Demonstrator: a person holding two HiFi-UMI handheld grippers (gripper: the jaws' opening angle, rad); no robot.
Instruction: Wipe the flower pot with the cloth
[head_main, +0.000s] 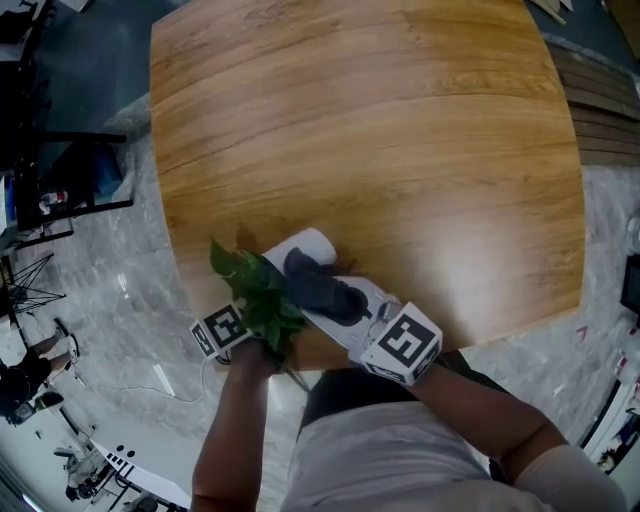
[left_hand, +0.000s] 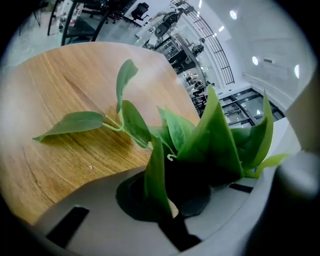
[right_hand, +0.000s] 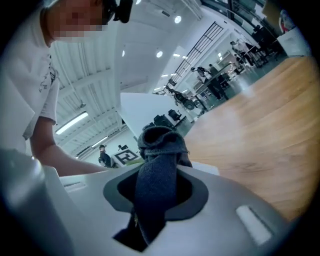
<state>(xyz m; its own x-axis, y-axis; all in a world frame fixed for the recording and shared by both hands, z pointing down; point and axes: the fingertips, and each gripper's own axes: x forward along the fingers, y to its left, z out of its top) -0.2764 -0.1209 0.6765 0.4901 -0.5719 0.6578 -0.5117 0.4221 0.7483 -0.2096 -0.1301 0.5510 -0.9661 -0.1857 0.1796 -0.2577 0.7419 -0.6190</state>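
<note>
flower pot (head_main: 308, 245) lies tipped at the near edge of the table (head_main: 400, 150), base pointing away, its plant (left_hand: 210, 135) pinched in the left gripper (left_hand: 172, 200), with the cloth (right_hand: 160, 150) clamped in the right gripper (right_hand: 152, 200) against its right flank

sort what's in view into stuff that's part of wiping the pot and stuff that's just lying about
Part of the job:
- flower pot, white, tipped on its side
- plant, clamped in the left gripper
- cloth, dark, clamped in the right gripper, against the pot

Just lying about:
- table, only the work surface
- slatted planks past its far corner
- black rack on the floor
</note>
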